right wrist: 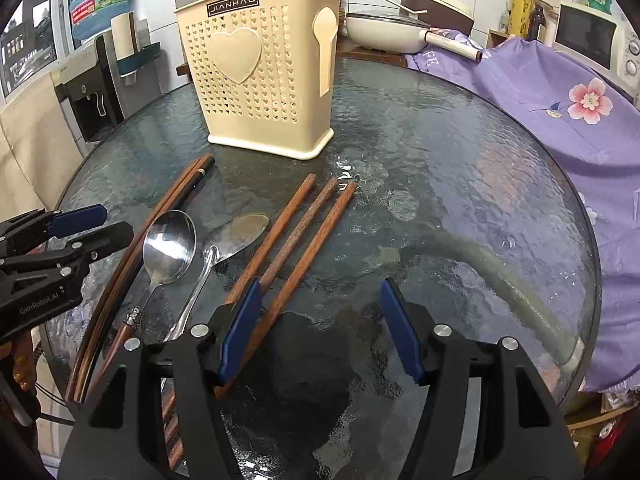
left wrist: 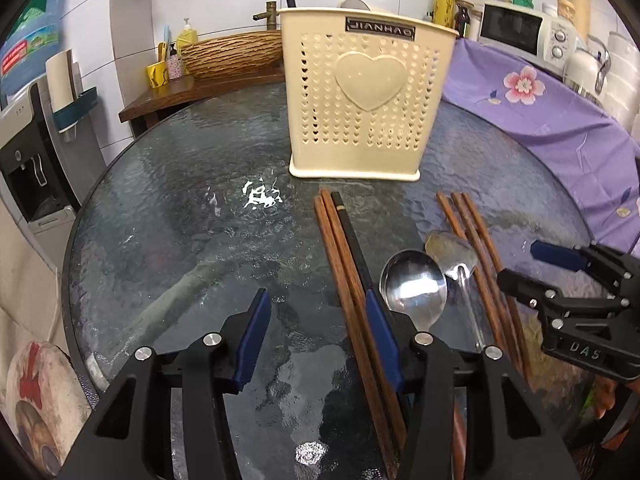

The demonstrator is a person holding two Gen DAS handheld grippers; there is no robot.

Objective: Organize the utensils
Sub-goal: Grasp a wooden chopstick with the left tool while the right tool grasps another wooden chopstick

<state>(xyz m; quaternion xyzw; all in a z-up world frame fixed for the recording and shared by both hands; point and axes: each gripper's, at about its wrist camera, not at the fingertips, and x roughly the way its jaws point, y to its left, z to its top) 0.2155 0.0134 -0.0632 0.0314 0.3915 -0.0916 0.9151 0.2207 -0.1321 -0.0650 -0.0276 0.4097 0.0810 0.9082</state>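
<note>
Hovering low over the textured glass table (left wrist: pixel 168 208), left gripper (left wrist: pixel 318 332) spread wide and grasping nothing, its right blue pad sitting over the dark chopstick (left wrist: pixel 352 236) in the lower centre of the left wrist view. Hanging likewise released and empty, right gripper (right wrist: pixel 320 328), jaws far apart, its left blue pad lying just above the near ends of the right-hand chopsticks in the lower centre of the right wrist view. Counting six chopsticks in all: two brown ones (left wrist: pixel 332 236) lying tight against the dark one left of the spoons, and three brown chopsticks (right wrist: pixel 308 220) fanning out right of them. Counting two metal spoons: a round-bowled spoon (right wrist: pixel 170 246) and a flatter, pointed spoon (right wrist: pixel 240 230), bowls nearly touching, between the two chopstick groups. Standing upright beyond the utensils, in the upper centre of both views, one cream perforated utensil holder (left wrist: pixel 368 96) bearing a raised heart. Lying along the right edge, a purple floral cloth (right wrist: pixel 560 112).
</note>
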